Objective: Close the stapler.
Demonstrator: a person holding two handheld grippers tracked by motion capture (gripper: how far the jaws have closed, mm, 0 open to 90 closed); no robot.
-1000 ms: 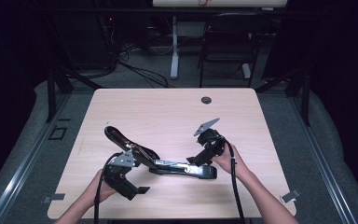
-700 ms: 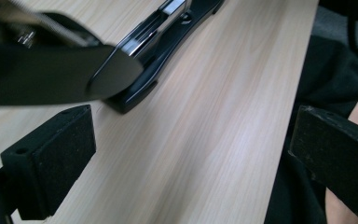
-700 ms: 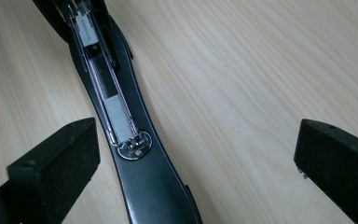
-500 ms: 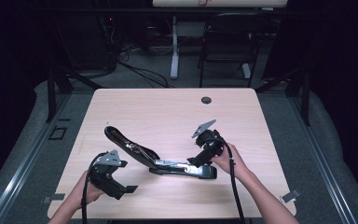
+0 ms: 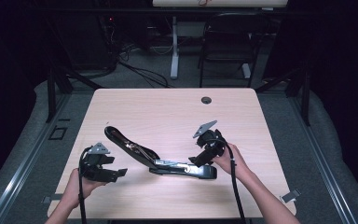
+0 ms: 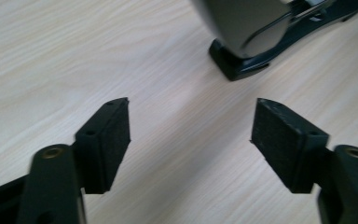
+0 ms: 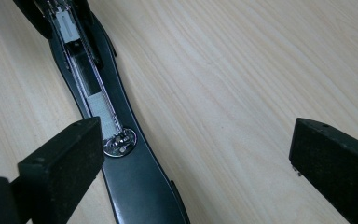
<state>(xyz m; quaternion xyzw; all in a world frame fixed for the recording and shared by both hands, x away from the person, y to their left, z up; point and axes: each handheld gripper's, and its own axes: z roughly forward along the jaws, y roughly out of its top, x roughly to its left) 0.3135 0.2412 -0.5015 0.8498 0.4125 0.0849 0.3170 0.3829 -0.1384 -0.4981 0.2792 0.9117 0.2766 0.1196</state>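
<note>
L tool [image 5: 116,173] moved off stapler [image 5: 168,161], jaws closing, nothing held | R tool [image 5: 196,161] open | 1 stapler, 2 tools

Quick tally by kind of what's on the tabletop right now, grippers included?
Stapler, black, swung open: 1
Gripper, hand-held: 2, the left gripper with nothing between its pads, the right gripper at the stapler's base
Cable hole in the table: 1, the grommet
Total: 4
</note>
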